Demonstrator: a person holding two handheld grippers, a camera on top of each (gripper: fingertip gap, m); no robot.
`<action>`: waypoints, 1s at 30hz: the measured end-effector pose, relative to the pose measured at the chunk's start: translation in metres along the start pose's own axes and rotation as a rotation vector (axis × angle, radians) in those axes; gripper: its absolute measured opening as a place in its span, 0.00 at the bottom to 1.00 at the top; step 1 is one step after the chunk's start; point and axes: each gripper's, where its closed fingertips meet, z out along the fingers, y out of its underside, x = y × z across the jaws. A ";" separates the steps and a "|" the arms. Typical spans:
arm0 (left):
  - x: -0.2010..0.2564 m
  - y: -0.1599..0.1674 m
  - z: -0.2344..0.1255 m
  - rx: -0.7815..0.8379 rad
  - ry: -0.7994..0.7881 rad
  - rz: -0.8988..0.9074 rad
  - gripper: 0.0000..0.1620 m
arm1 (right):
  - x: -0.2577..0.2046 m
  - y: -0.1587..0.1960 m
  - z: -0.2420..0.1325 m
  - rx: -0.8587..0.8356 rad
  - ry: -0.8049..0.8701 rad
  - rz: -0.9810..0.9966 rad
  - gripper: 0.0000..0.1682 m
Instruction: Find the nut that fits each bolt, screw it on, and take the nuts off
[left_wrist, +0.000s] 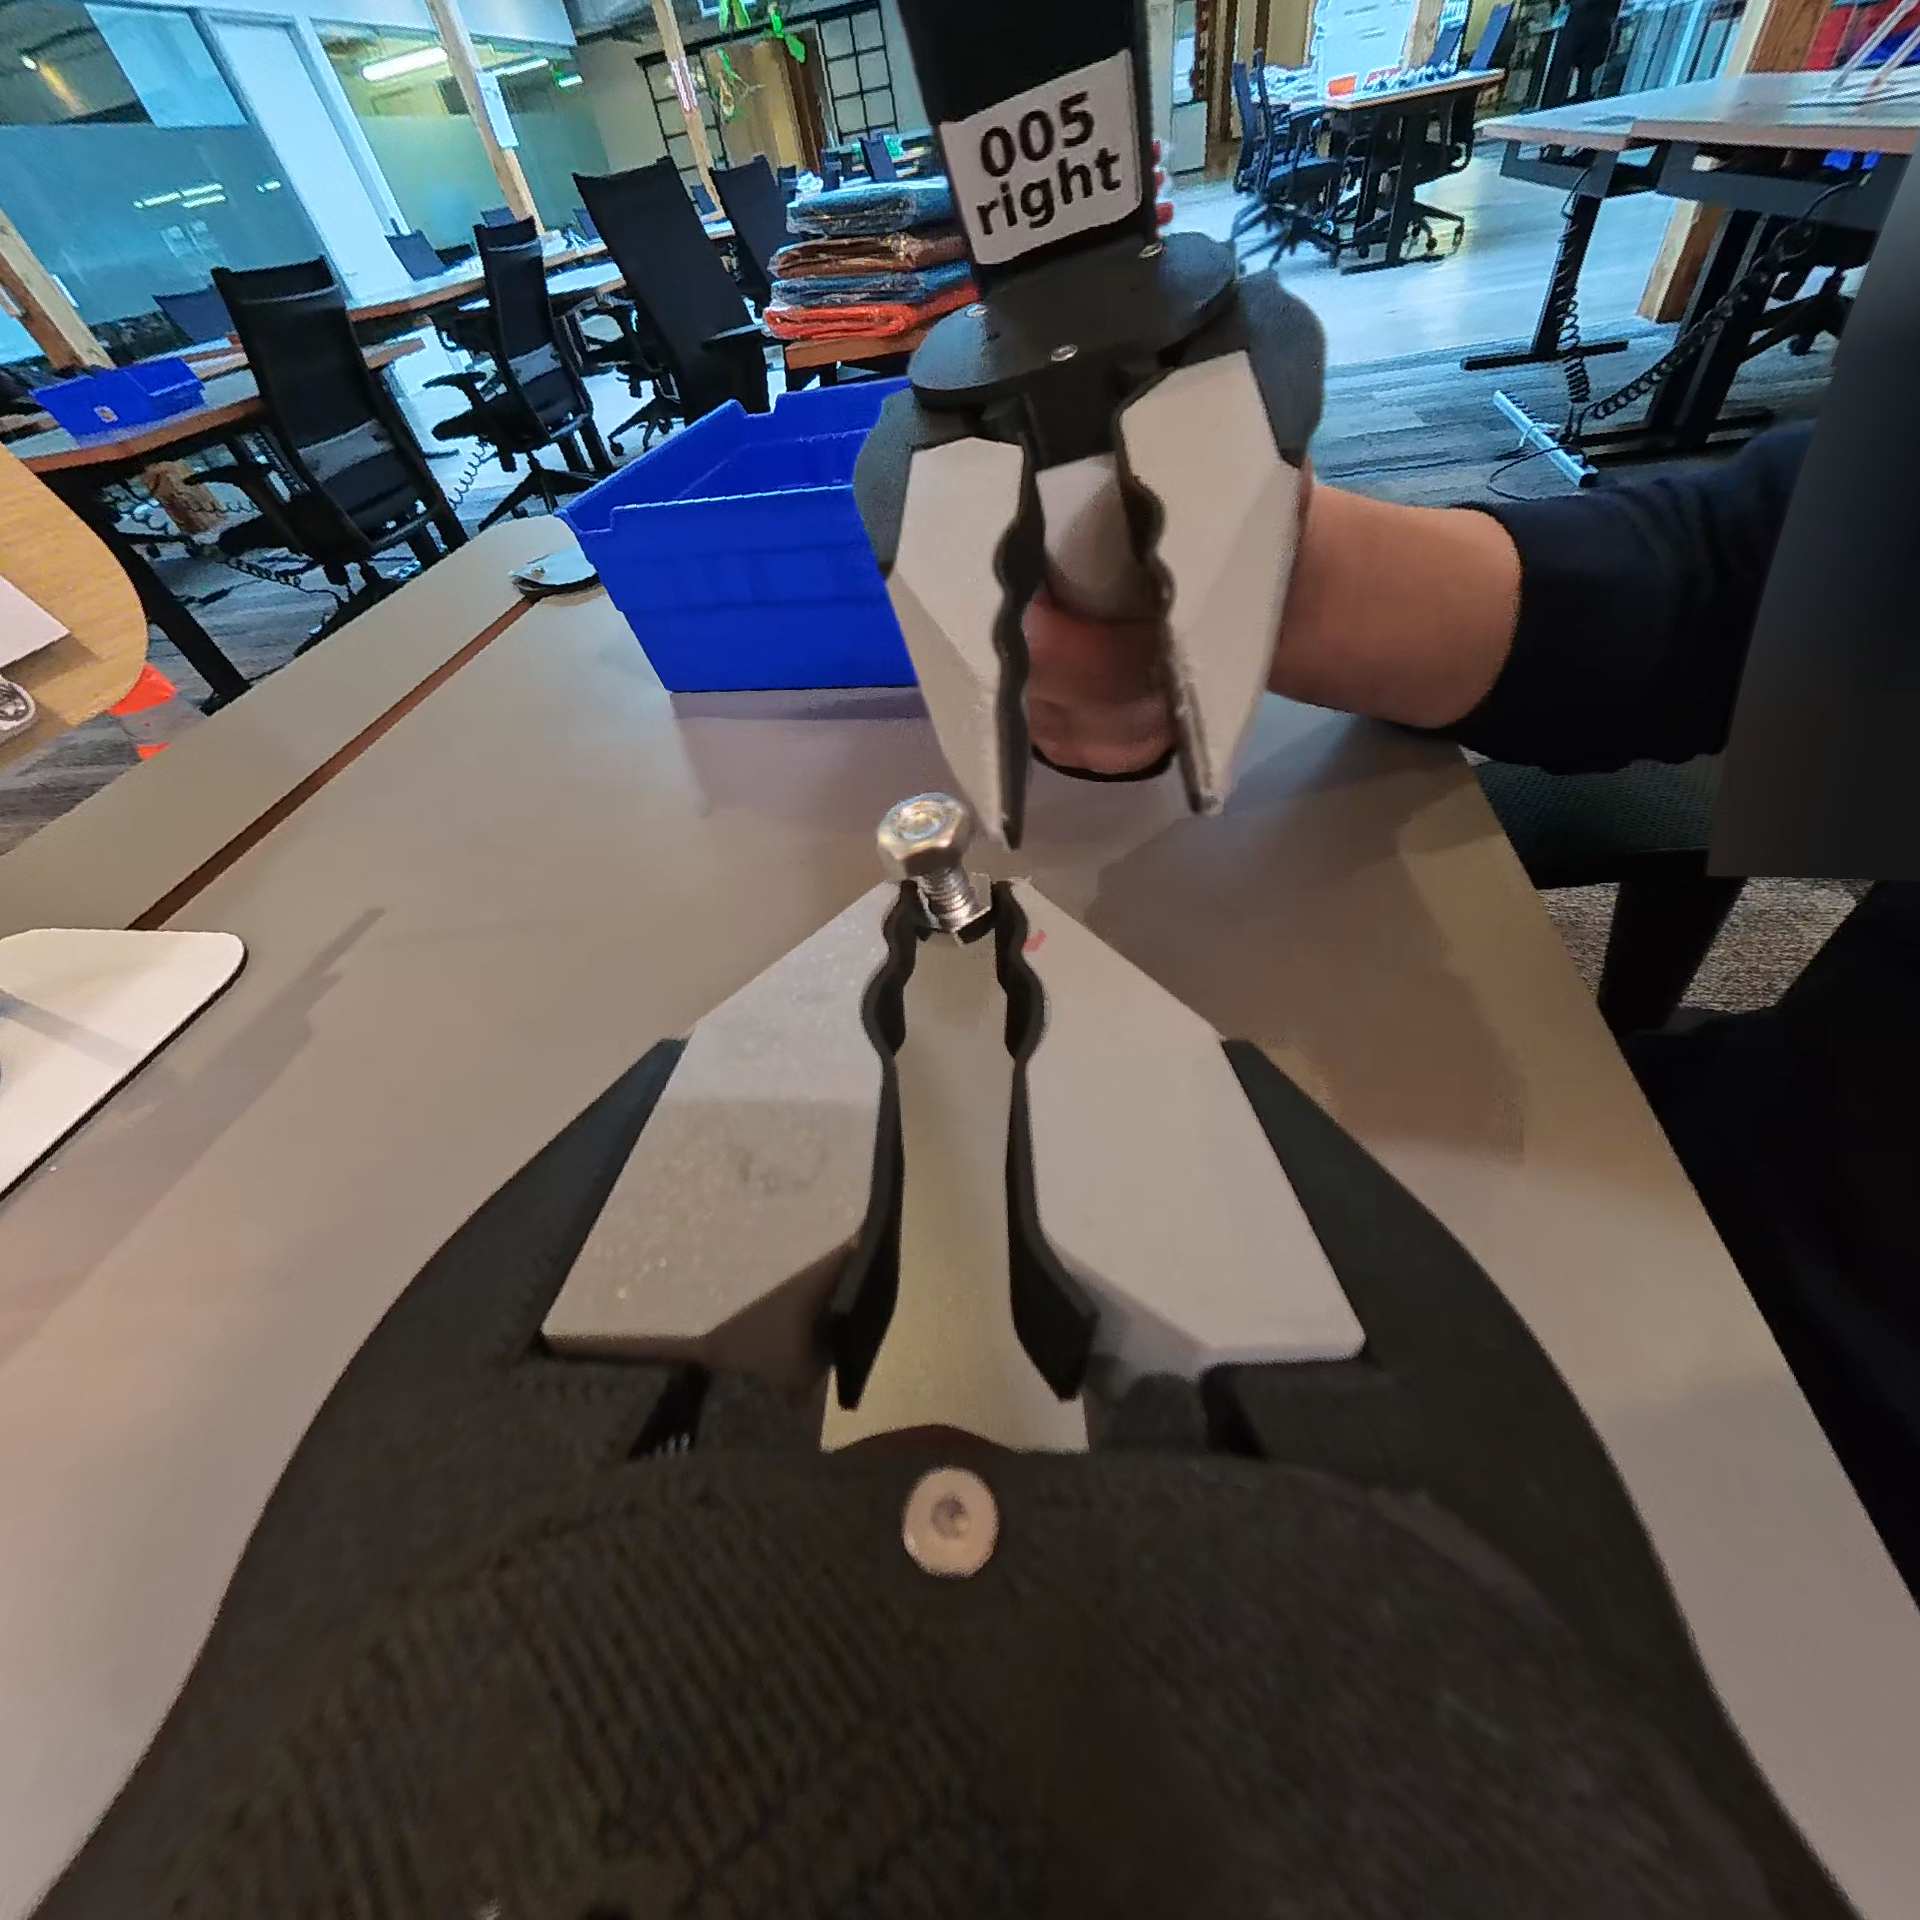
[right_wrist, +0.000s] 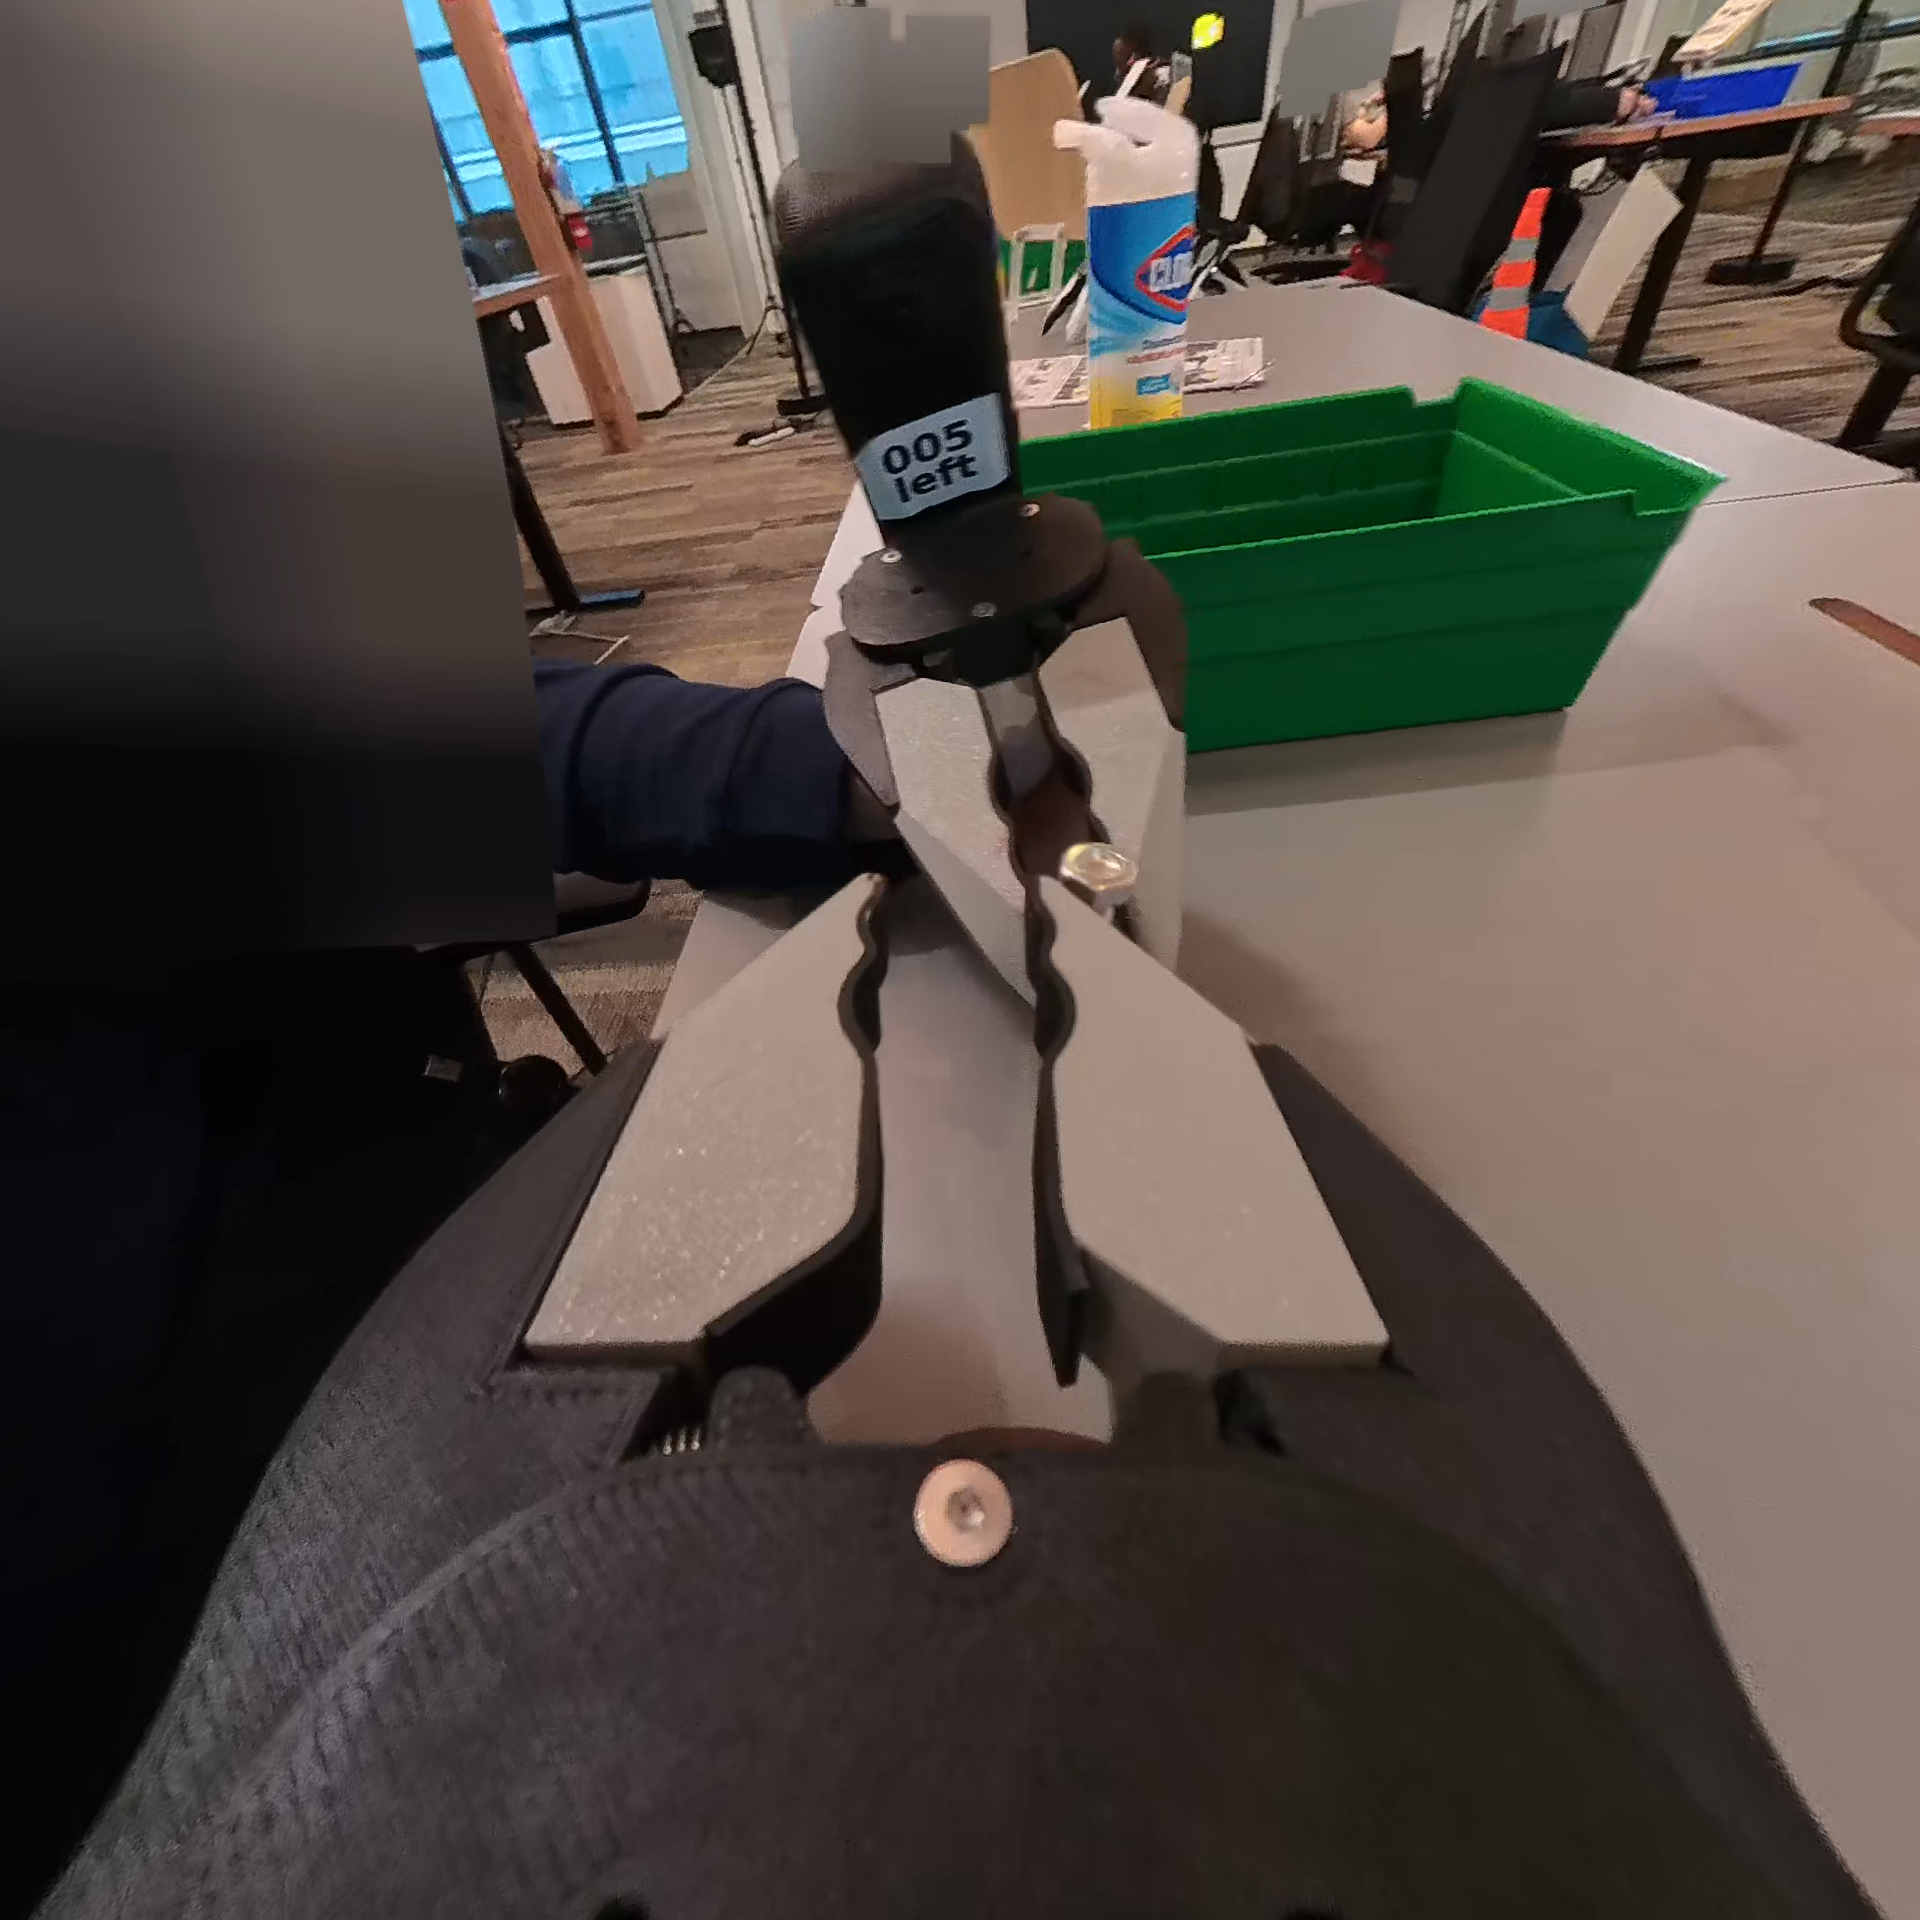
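My left gripper is shut on a silver hex-head bolt and holds it head-up above the grey table. Its fingertips clamp the threaded part, where a silver nut sits below the head. My right gripper hangs point-down just right of the bolt head, open and empty, with its nearer fingertip close beside the head. In the right wrist view my right gripper is open, and the left gripper stands ahead of it with the bolt head showing by my right finger.
A blue bin stands on the table behind the grippers. A green bin stands on the other side, with a spray bottle beyond it. A white pad lies at the left edge. A person's hand and dark sleeve hold the right gripper. Only a small space, under 4 cm, lies between the two pairs of fingers.
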 end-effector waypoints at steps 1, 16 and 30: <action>0.000 0.000 0.000 -0.001 0.001 0.001 0.08 | -0.002 0.001 0.002 -0.008 -0.001 -0.014 0.14; 0.005 0.001 0.002 -0.008 0.027 0.009 0.08 | 0.025 -0.007 -0.014 0.064 0.099 0.046 0.17; 0.000 0.000 -0.001 -0.002 0.006 -0.003 0.08 | 0.010 -0.020 -0.024 0.131 0.020 0.031 0.16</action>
